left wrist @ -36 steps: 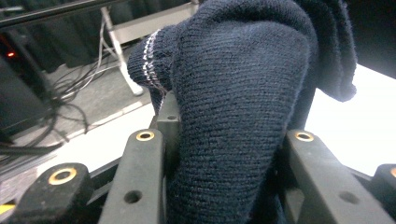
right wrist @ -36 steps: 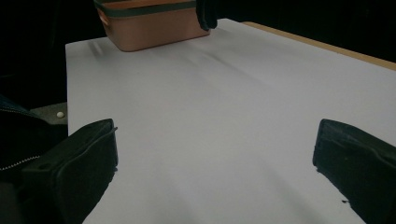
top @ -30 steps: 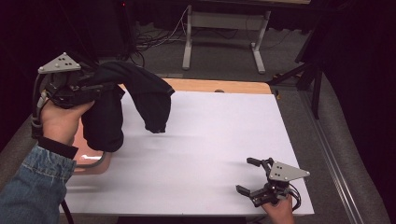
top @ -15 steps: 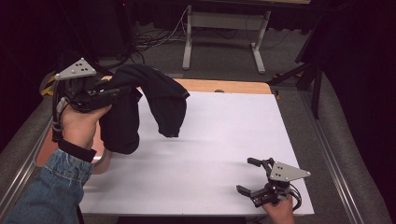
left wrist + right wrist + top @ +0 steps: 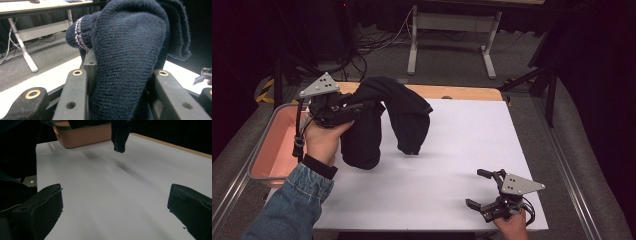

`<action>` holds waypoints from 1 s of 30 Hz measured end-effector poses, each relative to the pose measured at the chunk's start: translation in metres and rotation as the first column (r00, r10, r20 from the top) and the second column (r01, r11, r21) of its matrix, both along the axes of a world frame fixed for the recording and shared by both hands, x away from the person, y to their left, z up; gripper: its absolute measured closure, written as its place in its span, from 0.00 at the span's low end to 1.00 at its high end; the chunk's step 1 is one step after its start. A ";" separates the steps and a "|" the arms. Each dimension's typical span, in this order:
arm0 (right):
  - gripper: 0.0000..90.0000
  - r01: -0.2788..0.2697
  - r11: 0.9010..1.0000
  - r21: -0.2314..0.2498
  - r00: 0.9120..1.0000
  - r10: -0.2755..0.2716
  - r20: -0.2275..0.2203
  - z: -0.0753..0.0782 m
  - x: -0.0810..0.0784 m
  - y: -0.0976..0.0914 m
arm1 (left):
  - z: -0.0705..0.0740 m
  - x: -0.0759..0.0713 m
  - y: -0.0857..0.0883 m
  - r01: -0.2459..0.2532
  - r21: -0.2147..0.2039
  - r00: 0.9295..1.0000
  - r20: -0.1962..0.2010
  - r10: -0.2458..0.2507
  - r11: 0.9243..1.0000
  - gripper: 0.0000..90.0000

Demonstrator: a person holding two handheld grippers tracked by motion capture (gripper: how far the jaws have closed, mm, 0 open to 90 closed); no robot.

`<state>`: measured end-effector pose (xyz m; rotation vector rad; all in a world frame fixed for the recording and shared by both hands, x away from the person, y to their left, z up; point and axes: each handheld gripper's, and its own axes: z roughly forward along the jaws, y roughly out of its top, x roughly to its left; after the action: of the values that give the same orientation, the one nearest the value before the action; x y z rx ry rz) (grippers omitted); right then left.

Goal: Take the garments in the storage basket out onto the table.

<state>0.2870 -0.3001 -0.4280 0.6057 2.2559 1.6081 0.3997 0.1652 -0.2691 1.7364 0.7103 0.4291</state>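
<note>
Pink bin (image 5: pixel 272 145) beside left tool (image 5: pixel 362 106) gripping knitwear (image 5: pixel 387 117).

A white sheet (image 5: pixel 462 150) covers the wooden-edged desk (image 5: pixel 472 93). A salmon-pink rectangular plastic bin (image 5: pixel 272 145) sits at the desk's left edge. Beyond the desk, a grey metal-legged table frame (image 5: pixel 452 45) stands on grey carpeted floor (image 5: pixel 377 60) among black cables (image 5: pixel 377 42).

No readable text, label, brand, number or sign is found in any of the three views; nothing legible is shown.
</note>
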 end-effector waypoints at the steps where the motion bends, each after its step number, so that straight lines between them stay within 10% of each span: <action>1: 0.01 0.000 1.000 0.001 1.000 0.000 0.001 0.000 0.000 0.000 | -0.001 0.000 -0.002 0.005 0.000 1.000 -0.001 -0.005 1.000 0.71; 30: 0.01 -0.007 1.000 0.004 1.000 0.007 -0.003 0.000 -0.001 -0.001 | -0.035 -0.004 -0.073 0.216 -0.114 0.974 -0.051 -0.223 0.970 0.71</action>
<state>0.2863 -0.3010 -0.4284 0.6023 2.2596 1.6163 0.3961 0.0927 -0.3042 1.7090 0.5671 0.1805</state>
